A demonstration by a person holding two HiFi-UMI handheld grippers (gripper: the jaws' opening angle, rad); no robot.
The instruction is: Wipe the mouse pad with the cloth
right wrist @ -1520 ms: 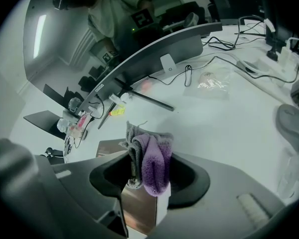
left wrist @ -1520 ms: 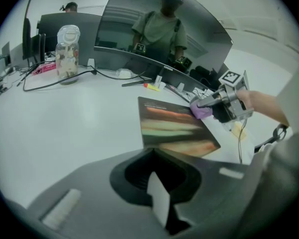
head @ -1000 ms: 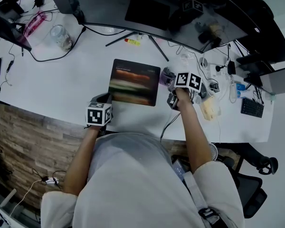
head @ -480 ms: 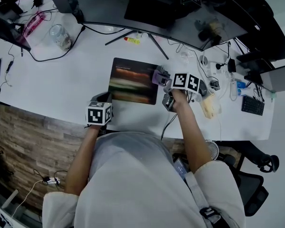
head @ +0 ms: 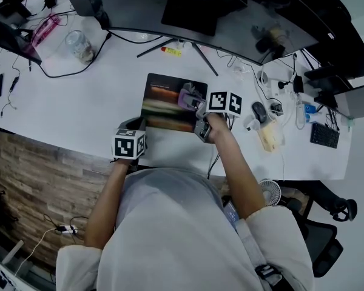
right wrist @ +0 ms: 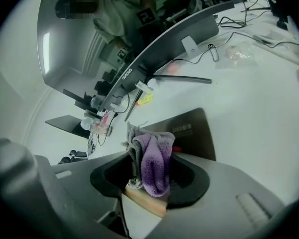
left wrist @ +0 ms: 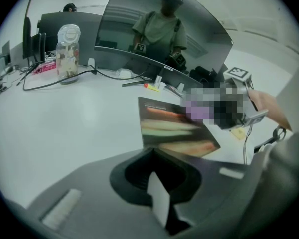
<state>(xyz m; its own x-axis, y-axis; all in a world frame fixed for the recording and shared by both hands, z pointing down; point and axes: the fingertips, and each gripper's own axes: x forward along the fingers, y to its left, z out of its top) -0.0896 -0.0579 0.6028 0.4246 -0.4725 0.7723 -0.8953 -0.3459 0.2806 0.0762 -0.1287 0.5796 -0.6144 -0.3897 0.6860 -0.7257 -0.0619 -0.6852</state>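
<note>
Pressure is what this stroke wants, judged from how things lie: the right gripper (right wrist: 148, 183) has its jaws clamped on a folded purple-and-grey cloth (right wrist: 153, 158), which bulges out past the tips over the right half of the pad (head: 167, 99). The pad lies flat near the front edge of the desk (head: 79, 102). Whether the cloth already touches it is hard to tell from the head view. To wipe well, I would lower the bulging fold until it flattens a little against the surface. Then I would draw it in straight, overlapping passes from the right edge to the left, keeping the hard tips off the print. The left gripper (left wrist: 158, 198) sits at the pad's front-left corner with its jaws drawn together and nothing seen between them (the corner slips out of sight just at their tips, so whether they press on it is unclear). Resting it firmly there should stop the thin pad from sliding or curling under the strokes. Passes should end short of that corner.
</note>
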